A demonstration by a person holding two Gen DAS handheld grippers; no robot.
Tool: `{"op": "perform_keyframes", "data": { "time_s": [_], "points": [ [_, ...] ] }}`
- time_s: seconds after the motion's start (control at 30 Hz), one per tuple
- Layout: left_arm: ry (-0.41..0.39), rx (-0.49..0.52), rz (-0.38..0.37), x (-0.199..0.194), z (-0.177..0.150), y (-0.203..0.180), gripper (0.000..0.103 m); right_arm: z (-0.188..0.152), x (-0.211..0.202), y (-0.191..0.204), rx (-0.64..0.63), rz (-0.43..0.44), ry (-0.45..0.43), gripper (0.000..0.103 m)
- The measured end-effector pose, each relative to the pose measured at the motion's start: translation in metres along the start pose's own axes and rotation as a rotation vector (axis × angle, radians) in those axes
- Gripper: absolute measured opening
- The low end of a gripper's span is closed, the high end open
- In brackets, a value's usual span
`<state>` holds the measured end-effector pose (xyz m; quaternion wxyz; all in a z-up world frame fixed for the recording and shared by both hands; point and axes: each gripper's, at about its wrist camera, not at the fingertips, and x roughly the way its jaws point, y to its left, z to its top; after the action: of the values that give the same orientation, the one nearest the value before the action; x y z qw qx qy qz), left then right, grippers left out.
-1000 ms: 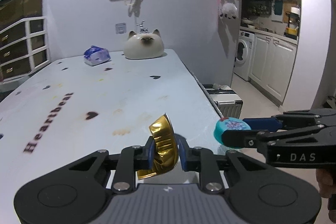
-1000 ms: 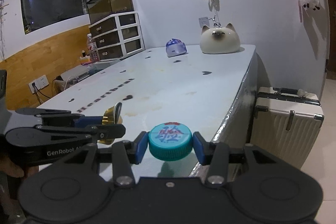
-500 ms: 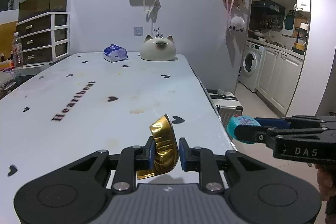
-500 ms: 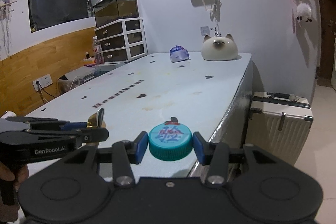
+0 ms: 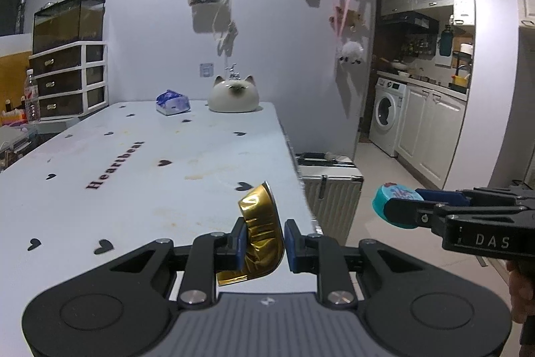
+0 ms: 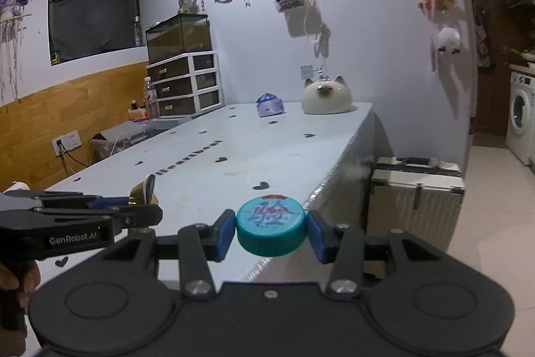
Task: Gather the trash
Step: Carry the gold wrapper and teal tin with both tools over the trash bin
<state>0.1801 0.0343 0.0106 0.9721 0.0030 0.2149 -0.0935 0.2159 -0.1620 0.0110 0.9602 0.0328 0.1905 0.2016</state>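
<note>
Trash first: gold foil wrapper (image 5: pixel 262 235), crumpled, pinched between the blue pads of our left gripper (image 5: pixel 262 243), jaws closed on it and lifted off the table (image 5: pixel 133 163), which fills 9 to 11 o'clock of the left wrist view. We note "Heartbeat" lettering and black hearts printed on the tabletop. At 12 o'clock, far end of the table, a blue-white tissue pack (image 5: pixel 172 102) sits just left of a cat-shaped ceramic (image 5: pixel 234 94), the two apart. Past the table's right edge, about 2 o'clock from the wrapper, a ribbed silver suitcase (image 5: pixel 329 186) stands on the floor. At 3 o'clock our right gripper (image 5: pixel 393 206) comes in from the side, its jaws clamped on a teal bottle cap (image 5: pixel 389 201), held in the air beyond the table edge. In the right wrist view the same cap (image 6: pixel 271 231) sits flat between the pads, printed face up. Left gripper (image 6: pixel 147 206) shows at 9 o'clock there, wrapper edge poking up. A washing machine (image 5: pixel 386 116) stands far right.
</note>
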Motion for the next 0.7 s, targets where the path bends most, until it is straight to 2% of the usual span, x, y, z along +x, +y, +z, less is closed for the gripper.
{"op": "perform_keyframes", "data": {
  "time_s": [0.3,0.7],
  "points": [
    [-0.011,0.049,-0.071,-0.016,-0.015,-0.067,0.024,-0.025,-0.062,-0.038,0.019,-0.087,-0.035,0.048],
    [0.046,0.103,-0.228,0.014,-0.050,-0.169,0.024,-0.081,-0.120,-0.120,0.083,-0.259,-0.009,0.048]
  ]
}}
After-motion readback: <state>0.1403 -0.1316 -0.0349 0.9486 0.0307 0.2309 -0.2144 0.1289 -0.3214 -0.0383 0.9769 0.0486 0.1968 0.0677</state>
